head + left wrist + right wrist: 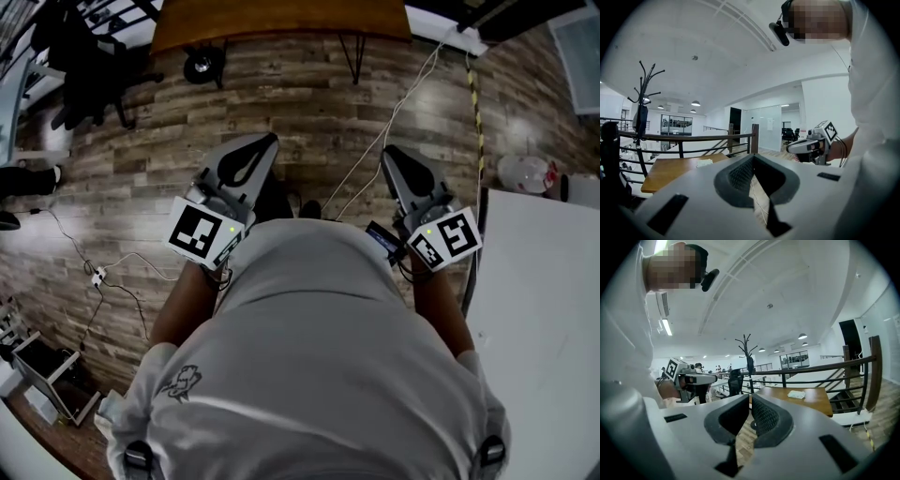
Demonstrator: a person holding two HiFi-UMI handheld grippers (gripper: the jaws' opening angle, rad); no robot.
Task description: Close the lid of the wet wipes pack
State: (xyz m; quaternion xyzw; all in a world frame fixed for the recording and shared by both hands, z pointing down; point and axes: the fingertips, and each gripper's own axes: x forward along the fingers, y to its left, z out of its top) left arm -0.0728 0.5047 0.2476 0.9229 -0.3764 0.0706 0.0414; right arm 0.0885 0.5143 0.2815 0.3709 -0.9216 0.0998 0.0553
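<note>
White T-shirt (pixel 319 375); grey left tool (pixel 262 145), right tool (pixel 394 155) (square-marker cubes (pixel 204 232)).

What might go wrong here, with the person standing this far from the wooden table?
1. A white cable lies on the floor between the person and the wooden table; a foot might catch on it.
2. The right gripper is held close to the edge of a white table and may knock against it.

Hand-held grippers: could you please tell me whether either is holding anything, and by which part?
Nothing is held: the left hand-held gripper and the right hand-held gripper both have their jaws together, empty.
</note>
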